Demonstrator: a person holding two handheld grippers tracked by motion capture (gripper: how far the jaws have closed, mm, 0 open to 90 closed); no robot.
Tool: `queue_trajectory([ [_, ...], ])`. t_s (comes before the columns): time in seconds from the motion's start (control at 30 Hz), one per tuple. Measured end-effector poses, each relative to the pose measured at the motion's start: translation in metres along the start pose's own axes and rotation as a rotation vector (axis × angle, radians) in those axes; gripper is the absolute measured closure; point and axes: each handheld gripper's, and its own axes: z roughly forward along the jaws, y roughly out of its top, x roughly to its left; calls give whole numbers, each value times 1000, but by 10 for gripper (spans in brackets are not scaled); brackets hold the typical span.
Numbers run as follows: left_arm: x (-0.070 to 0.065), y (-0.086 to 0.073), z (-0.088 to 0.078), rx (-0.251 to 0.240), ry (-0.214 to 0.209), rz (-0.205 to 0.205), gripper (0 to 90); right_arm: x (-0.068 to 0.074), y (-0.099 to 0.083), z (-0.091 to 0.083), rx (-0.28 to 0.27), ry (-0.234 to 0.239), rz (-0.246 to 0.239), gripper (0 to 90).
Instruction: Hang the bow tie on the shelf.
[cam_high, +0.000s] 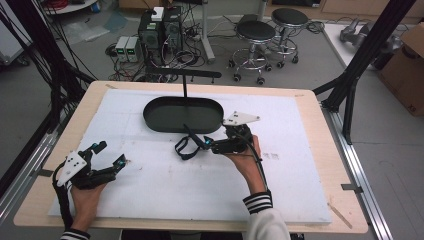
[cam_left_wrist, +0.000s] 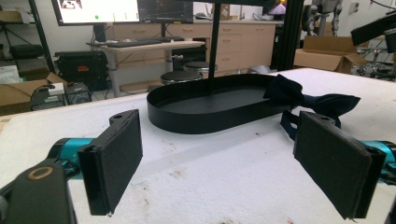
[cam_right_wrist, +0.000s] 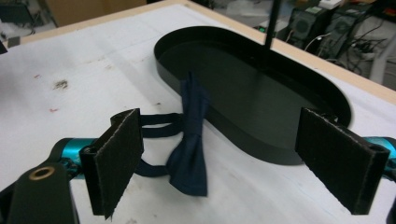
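Black padded jaws of the right gripper (cam_right_wrist: 229, 163) stand wide apart and hold nothing, with the bow tie (cam_right_wrist: 190, 140) on the sheet between and just ahead of them. One wing of the tie leans up against the outer wall of the tray (cam_right_wrist: 261, 149); its strap loops off toward the left jaw. The likely step is to take up the tie, perhaps to put it in the tray. To do it well, the person should bring the jaws down so that they straddle the knot rather than a wing tip or the strap, then close firmly, since a loose wing would fold and slip.

The tie is dark navy cloth, soft and limp. The tray is a shallow black oval, rigid and smooth, with a thin post rising from it. The table (cam_high: 310, 200) wears a white sheet with a few marks.

The left gripper (cam_high: 107, 155) rests well apart, near the table's left edge, jaws spread and empty.
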Motion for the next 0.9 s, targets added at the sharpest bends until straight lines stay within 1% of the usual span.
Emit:
queue_trajectory([
  [0.07, 0, 0, 0, -1, 0, 0, 160, 4, 3, 6, 6, 2, -13, 159],
  [0.13, 0, 0, 0, -1, 0, -1, 160, 7, 4, 13, 19, 9, -16, 166],
  [0.2, 0, 0, 0, -2, 0, -2, 160, 9, 5, 20, 46, 8, -18, 195],
  [0.23, 0, 0, 0, -2, 0, -2, 160, 11, 5, 24, 70, 15, -23, 205],
  [0.33, 0, 0, 0, -3, 0, -3, 160, 15, 7, 32, 114, 4, -43, 206],
  [0.37, 0, 0, 0, -3, -1, -3, 160, 17, 7, 35, 125, 4, -41, 206],
  [0.47, 0, 0, 0, -3, -1, -2, 160, 20, 5, 42, 166, -14, -56, 206],
  [0.57, 0, 0, 0, -4, -1, -3, 160, 23, 4, 49, 196, -7, -73, 211],
  [0.63, 0, 0, 0, -4, -1, -3, 160, 24, 3, 52, 207, 0, -75, 243],
  [0.73, 0, 0, 0, -5, -3, -3, 160, 24, 2, 57, 227, 6, -62, 266],
  [0.9, 0, 0, 0, -5, -4, -3, 160, 23, -1, 64, 272, 2, -57, 292],
])
